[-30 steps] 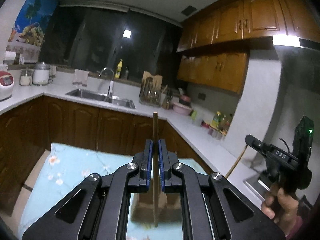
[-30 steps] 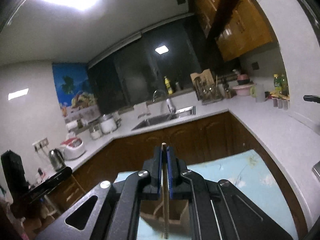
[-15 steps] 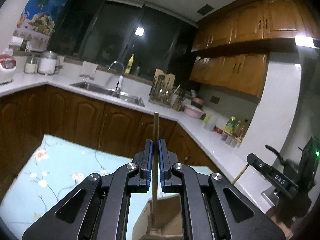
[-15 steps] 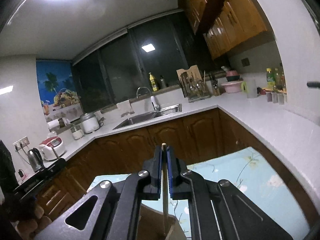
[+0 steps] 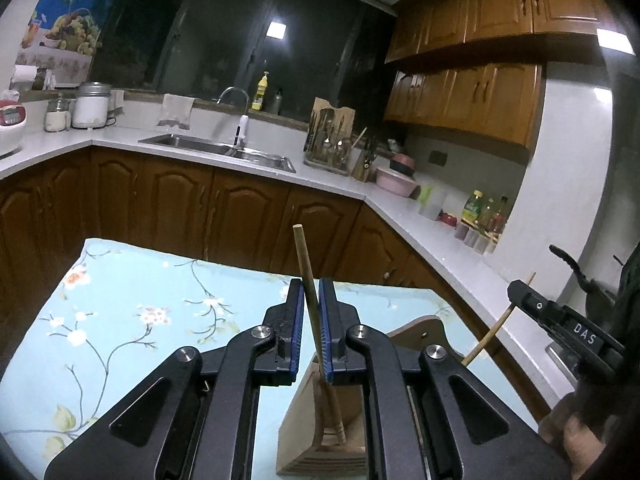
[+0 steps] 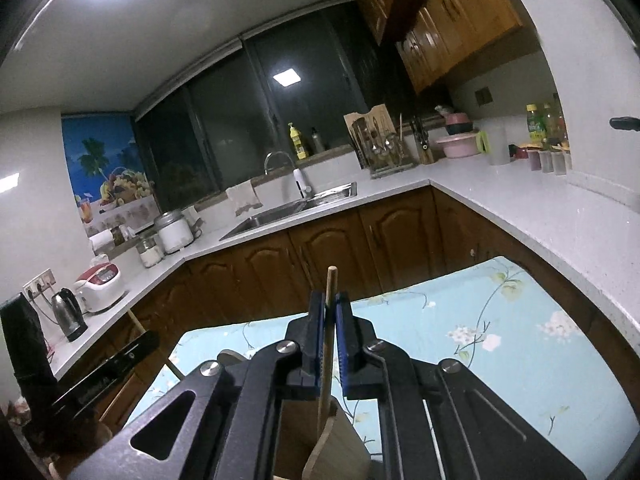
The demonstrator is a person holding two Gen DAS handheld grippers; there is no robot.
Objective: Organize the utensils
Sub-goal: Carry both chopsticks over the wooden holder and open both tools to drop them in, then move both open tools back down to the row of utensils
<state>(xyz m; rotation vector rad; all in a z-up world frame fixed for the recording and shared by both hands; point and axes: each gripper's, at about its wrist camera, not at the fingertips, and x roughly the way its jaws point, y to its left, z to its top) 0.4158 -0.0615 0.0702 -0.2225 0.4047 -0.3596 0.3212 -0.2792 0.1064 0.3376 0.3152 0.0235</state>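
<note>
A: Between the left claw's [image 5: 312,312] pads stands a chopstick [image 5: 308,280], clamped mid-shaft, tip inside the wooden holder [image 5: 320,444] below.

B: Light, stiff, probably slippery; mid-shaft suits it. Right claw [image 6: 330,320] likewise grips a stick [image 6: 329,344]. Both point slightly downward.

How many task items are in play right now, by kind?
Chopsticks: 2, one in the left gripper, reaching into the holder, one in the right gripper, over the holder.
Wooden utensil holder: 1, on the floral cloth.
Total: 3
</note>
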